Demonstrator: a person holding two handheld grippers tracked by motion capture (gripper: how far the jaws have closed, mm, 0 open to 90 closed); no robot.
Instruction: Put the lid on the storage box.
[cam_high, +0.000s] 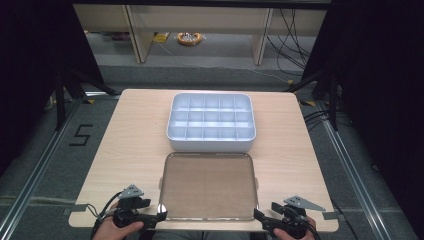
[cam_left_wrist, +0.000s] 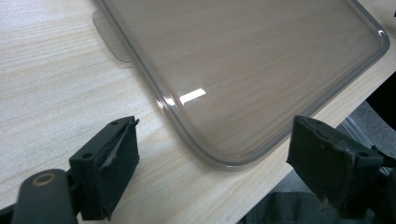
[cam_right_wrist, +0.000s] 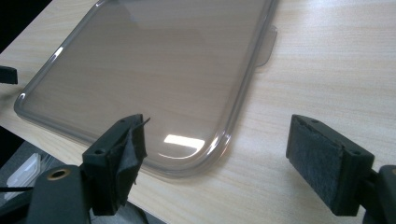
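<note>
At the near edge of the worktop (cam_high: 125, 145), a clear lid (cam_high: 208, 186) lies flat on the pale wood, its long sides running left to right, with a small tab jutting out at the middle of each short side. Just beyond it, towards the far side, stands a white divided box (cam_high: 211, 121), its grid of compartments open to the top; the two sit close together, though the high view is too coarse to tell whether their edges touch.

The left tool (cam_high: 161, 216) sits at the lid's near left corner, held in a hand that enters from the bottom edge. In the left gripper view the left tool (cam_left_wrist: 212, 154) has its jaws spread wide, one over the bare wood beside the lid and the other off past the worktop's edge, with the rounded corner of the lid (cam_left_wrist: 243, 70) between them and clear of both pads.

The right tool (cam_high: 259, 215) sits at the near right corner in the same fashion. In the right gripper view the right tool (cam_right_wrist: 215, 149) also stands wide, the lid's corner (cam_right_wrist: 154, 70) lying in the gap, neither pad pressing on it.
</note>
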